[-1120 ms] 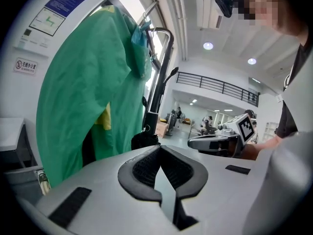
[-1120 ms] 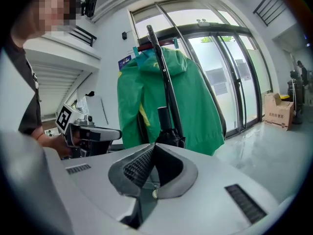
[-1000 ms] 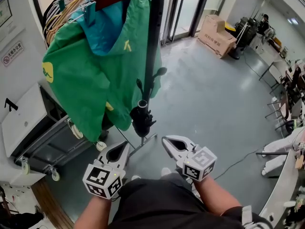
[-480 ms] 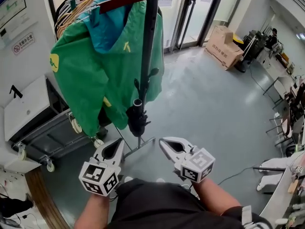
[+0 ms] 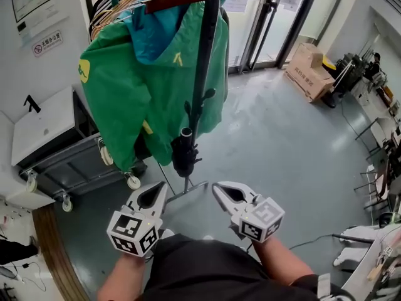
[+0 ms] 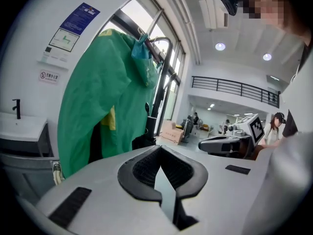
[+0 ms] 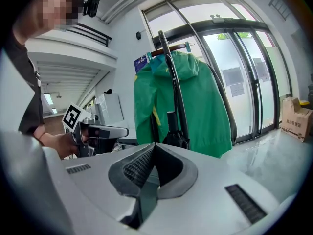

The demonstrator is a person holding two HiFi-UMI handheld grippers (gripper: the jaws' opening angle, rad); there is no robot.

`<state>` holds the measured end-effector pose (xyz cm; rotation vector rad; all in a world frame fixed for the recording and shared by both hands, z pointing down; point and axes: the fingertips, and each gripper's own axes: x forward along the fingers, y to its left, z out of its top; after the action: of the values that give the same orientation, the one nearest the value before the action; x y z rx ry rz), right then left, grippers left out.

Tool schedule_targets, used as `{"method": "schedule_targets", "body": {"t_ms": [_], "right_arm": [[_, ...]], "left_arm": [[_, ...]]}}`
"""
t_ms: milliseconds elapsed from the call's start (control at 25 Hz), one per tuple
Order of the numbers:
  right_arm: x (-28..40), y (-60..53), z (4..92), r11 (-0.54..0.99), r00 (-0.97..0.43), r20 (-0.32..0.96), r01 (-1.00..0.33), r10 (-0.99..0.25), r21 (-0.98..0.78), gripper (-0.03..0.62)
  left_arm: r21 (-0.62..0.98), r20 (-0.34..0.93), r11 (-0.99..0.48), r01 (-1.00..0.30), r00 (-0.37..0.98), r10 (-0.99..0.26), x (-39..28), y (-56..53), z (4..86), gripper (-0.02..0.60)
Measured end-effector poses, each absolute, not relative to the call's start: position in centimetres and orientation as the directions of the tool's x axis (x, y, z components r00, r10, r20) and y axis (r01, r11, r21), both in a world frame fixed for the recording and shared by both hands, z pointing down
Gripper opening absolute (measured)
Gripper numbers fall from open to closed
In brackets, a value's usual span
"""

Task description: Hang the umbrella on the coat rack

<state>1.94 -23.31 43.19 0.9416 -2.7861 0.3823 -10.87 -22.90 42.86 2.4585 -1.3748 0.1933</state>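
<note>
A black folded umbrella [image 5: 184, 155] hangs upright against the black pole of the coat rack [image 5: 204, 74], low down beside a green jacket [image 5: 135, 86]. My left gripper [image 5: 158, 192] and right gripper [image 5: 219, 189] are side by side in front of me, below the umbrella and apart from it. Both are shut with nothing between their jaws. The left gripper view has its jaws [image 6: 159, 147] closed, the umbrella [image 6: 145, 138] beyond them and the right gripper [image 6: 221, 144] to the right. The right gripper view shows its closed jaws [image 7: 154, 145] with the umbrella [image 7: 174, 131] ahead.
A grey wheeled cabinet [image 5: 59, 162] stands left of the rack, under a white counter. The rack's metal base [image 5: 188, 190] rests on the grey floor just ahead of the grippers. Glass doors [image 5: 276, 17] and a cardboard box [image 5: 311, 68] are further back, with desks at the far right.
The head view has swung, so the rack, jacket and umbrella sit a little further right. Both grippers stay shut and empty, having drifted only slightly.
</note>
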Motion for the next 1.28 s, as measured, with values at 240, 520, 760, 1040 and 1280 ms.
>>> {"method": "schedule_targets", "body": {"t_ms": [240,520,760,1040,1280], "right_arm": [[2.23,-23.08,43.12,0.774,-0.794,0.234,-0.603,-0.561,-0.194,0.011],[2.54,-23.15,43.28,0.773,-0.794,0.230,-0.604,-0.563,-0.195,0.011],[2.74,-23.25,43.32,0.766,-0.788,0.235,-0.611,-0.568,-0.198,0.011],[2.74,-23.37,43.23,0.772,-0.792,0.229,-0.606,-0.565,-0.192,0.009],[2.61,-23.42,43.31,0.771,-0.792,0.234,-0.607,-0.564,-0.194,0.011]], "left_arm": [[0.195,0.276,-0.483,-0.853,0.521,-0.808,-10.45,-22.58,42.63,0.015],[0.191,0.280,-0.481,-0.856,0.517,-0.809,-10.23,-22.58,42.73,0.015],[0.192,0.279,-0.484,-0.854,0.521,-0.807,-10.08,-22.62,42.66,0.015],[0.189,0.279,-0.487,-0.853,0.522,-0.806,-9.93,-22.63,42.65,0.015],[0.187,0.281,-0.490,-0.851,0.524,-0.804,-9.87,-22.63,42.56,0.015]]}}
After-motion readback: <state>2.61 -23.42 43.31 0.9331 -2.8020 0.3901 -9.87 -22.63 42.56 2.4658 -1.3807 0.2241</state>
